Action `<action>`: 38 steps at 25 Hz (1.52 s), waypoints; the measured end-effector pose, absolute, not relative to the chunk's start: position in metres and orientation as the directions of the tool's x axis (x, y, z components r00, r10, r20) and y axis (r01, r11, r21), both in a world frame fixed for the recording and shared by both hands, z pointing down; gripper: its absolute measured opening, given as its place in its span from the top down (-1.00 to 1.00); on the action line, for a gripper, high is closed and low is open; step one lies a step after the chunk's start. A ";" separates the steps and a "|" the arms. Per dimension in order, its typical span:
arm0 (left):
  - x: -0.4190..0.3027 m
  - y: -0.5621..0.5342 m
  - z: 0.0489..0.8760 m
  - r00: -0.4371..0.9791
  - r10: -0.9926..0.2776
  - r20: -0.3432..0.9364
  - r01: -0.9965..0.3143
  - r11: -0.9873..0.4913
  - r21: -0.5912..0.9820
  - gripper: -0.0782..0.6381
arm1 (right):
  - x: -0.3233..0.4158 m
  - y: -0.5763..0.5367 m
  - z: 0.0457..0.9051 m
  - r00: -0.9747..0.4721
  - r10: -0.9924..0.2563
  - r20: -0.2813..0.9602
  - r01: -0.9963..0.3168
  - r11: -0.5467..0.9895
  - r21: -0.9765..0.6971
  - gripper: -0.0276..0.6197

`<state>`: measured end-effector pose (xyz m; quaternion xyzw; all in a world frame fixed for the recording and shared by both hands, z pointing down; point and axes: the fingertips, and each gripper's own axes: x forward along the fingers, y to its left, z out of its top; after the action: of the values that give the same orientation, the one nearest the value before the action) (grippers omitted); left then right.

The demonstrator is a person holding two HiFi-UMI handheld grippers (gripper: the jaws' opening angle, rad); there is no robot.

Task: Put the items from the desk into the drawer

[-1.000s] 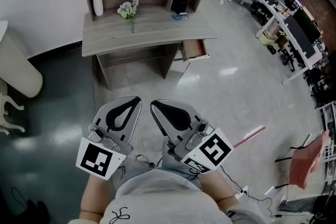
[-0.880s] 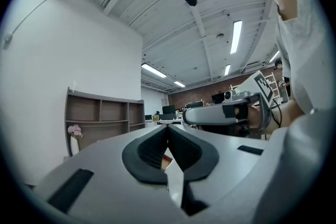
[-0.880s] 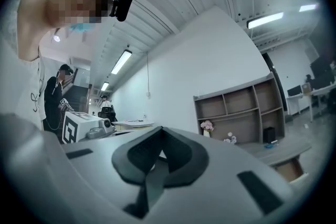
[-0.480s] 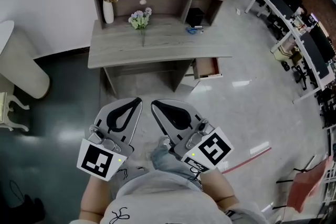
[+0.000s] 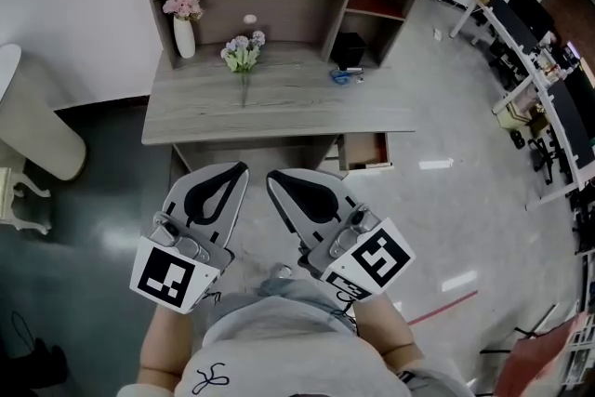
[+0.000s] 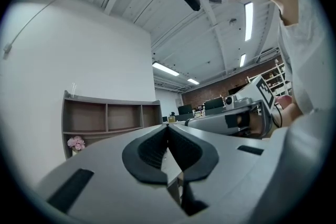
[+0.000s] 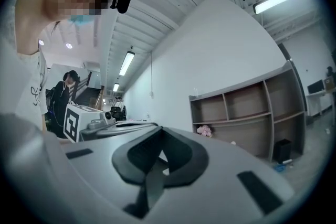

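Approach step — left gripper and right gripper both clenched, empty, low in frame; next move needs reaching desk, upper centre — jaws opened.

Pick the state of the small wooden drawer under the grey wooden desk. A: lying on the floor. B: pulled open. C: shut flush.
B: the wooden drawer juts out past the front edge of the grey wooden desk, its inside showing.
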<state>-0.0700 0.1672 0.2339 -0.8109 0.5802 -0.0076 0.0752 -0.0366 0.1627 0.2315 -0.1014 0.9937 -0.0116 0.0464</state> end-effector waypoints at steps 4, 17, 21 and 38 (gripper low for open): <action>-0.055 0.138 0.234 0.330 -0.941 -0.077 -0.939 -0.319 -0.127 0.75 | -0.022 0.133 0.233 -0.974 -0.204 -0.095 -0.200 0.979 -0.046 0.89; -0.057 0.071 0.245 0.369 -0.928 -0.045 -0.925 -0.362 -0.113 0.75 | -0.019 0.068 0.245 -0.960 -0.269 -0.076 -0.263 0.961 -0.081 0.89; -0.070 0.046 0.244 0.396 -0.916 -0.064 -0.914 -0.387 -0.120 0.75 | -0.034 0.048 0.249 -0.955 -0.290 -0.062 -0.285 0.955 -0.086 0.89; -0.192 -0.049 0.240 0.467 -0.883 -0.042 -0.882 -0.462 -0.090 0.75 | -0.157 -0.048 0.242 -0.929 -0.367 -0.040 -0.362 0.928 -0.088 0.90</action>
<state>-0.1919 -0.0489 0.2402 -0.8550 0.5162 -0.0051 0.0494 -0.1569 -0.0482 0.2419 -0.1858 0.9814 -0.0396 0.0278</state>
